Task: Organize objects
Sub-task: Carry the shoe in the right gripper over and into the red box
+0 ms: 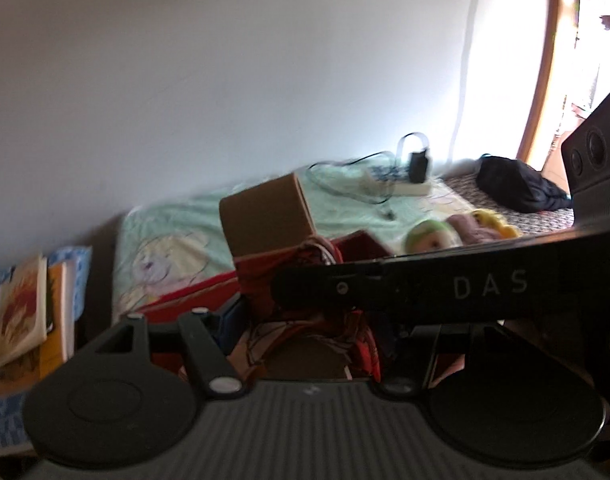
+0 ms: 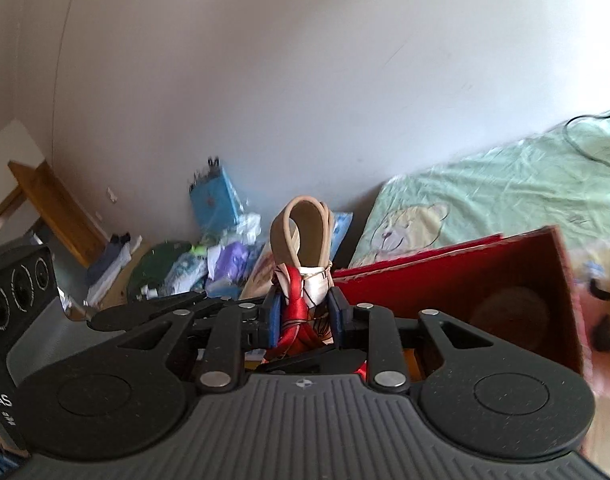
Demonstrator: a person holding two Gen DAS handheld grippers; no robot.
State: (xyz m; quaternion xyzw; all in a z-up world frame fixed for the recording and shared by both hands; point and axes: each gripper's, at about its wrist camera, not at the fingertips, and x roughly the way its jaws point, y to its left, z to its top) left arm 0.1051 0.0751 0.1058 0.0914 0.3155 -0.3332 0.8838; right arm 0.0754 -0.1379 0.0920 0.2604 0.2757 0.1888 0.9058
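Blocking left tool (image 1: 305, 320): right tool (image 2: 303, 316), clamped on red-white bundle (image 2: 305, 300).

matt black plastic right gripper (image 2: 303, 316) with blue pads pinches a glossy red-and-white satin cloth (image 2: 305, 300) tied to smooth beige loops; red box (image 2: 465, 280) is matt cardboard; bed sheet (image 2: 505, 184) is soft wrinkled cotton.

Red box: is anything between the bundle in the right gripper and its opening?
Nothing visible blocks it. The right gripper is shut on the red and white cloth bundle, and the red box lies open just to its right. A round brownish thing already sits inside, too blurred to identify.
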